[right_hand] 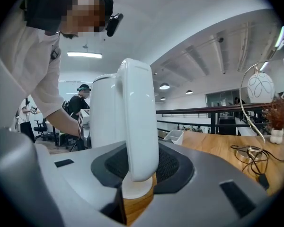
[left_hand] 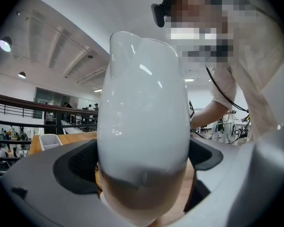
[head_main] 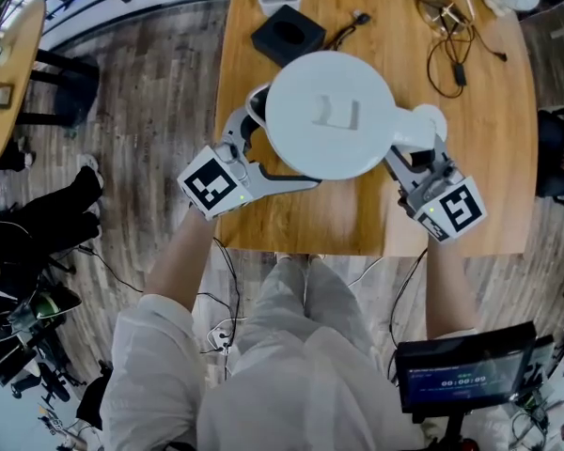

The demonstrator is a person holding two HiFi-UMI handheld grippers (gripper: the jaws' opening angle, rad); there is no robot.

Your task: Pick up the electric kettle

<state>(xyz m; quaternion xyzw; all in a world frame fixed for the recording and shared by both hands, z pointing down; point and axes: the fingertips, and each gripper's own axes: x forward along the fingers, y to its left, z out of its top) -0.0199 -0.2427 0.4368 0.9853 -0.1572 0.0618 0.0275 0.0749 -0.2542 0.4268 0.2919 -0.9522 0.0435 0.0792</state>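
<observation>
we are holding the white electric kettle (head_main: pixel 329 113) between both grippers over the wooden table (head_main: pixel 503 148). the left gripper (head_main: pixel 269 148) is clamping its jaws on the kettle's rounded body at the spout side, and the right gripper (head_main: pixel 421 160) is pinching the kettle's handle (right_hand: pixel 138 126) between its dark pads.
</observation>
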